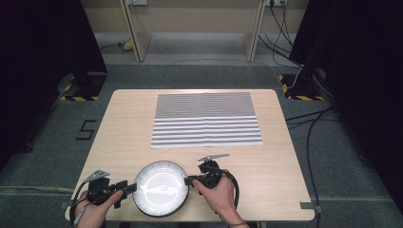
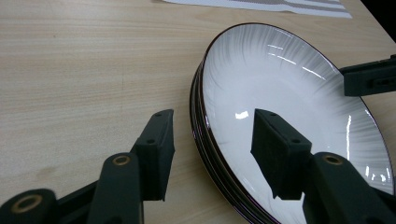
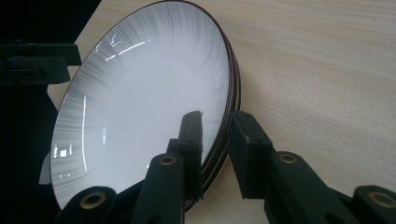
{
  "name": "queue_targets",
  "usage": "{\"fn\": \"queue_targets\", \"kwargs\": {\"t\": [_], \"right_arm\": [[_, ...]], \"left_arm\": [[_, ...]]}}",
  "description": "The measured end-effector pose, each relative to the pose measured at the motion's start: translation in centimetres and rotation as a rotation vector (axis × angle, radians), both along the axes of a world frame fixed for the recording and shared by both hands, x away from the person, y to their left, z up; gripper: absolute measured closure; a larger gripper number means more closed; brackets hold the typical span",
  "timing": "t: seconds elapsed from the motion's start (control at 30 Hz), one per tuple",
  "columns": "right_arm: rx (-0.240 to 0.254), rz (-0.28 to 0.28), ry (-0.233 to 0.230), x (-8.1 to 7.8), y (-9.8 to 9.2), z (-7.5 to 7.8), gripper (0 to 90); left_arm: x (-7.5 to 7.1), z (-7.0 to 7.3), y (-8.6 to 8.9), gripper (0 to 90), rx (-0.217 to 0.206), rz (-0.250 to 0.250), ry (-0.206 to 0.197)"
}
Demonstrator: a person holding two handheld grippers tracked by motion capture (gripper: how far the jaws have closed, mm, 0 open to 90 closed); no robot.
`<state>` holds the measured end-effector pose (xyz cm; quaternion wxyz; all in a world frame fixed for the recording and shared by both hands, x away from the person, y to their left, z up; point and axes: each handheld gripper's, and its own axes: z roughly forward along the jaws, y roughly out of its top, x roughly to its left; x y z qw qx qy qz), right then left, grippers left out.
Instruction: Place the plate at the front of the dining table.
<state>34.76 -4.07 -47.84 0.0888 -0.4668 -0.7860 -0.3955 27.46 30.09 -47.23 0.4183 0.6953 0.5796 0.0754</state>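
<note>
Nearest the camera in the high view, a person's two hands come in over the near edge of the bench (image 1: 285, 190), each with a gripper, and between them lies a small stack of white plates (image 1: 160, 188) with dark rims. The stack sits near the near edge, a little left of middle; a striped mat (image 1: 205, 118) lies flat farther off, well apart from it.

Judged from how things lie, the work is at its start: the plates rest flat on the bench, nothing is lifted, and the mat is bare. If the mat is the goal, getting a grip, the lift and the carry to the far side are all left.

Left gripper (image 2: 212, 149): its fingers (image 2: 159, 154) stand wide apart, straddling the left rim of the stack, one outside on the wood, the other over the white bowl of the top plate. They do not appear to press on the rim.

Right gripper (image 3: 215, 154): its fingers (image 3: 191, 149) are much narrower and bracket the right rim, one inside the top plate, one outside. They look very close to the rim or just touching; a firm pinch is not evident.
</note>
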Motion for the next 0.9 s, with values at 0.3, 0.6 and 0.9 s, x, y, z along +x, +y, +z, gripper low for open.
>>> {"fn": "queue_targets", "kwargs": {"t": [0.3,0.6,0.9], "right_arm": [[0.000,0.006,-0.003,-0.02,0.07,0.74,74.1],[-0.011,0.000,-0.002,-0.06,0.10,0.76,76.9],[-0.041,0.012,-0.013,0.06,0.12,0.95,84.1]], "left_arm": [[-0.26,-0.30,-0.02,49.6,-0.027,0.019,0.003],[-0.26,-0.27,-0.20,50.2,-0.031,0.011,0.010],[0.08,0.16,-0.34,50.2,-0.026,0.005,0.009]]}}
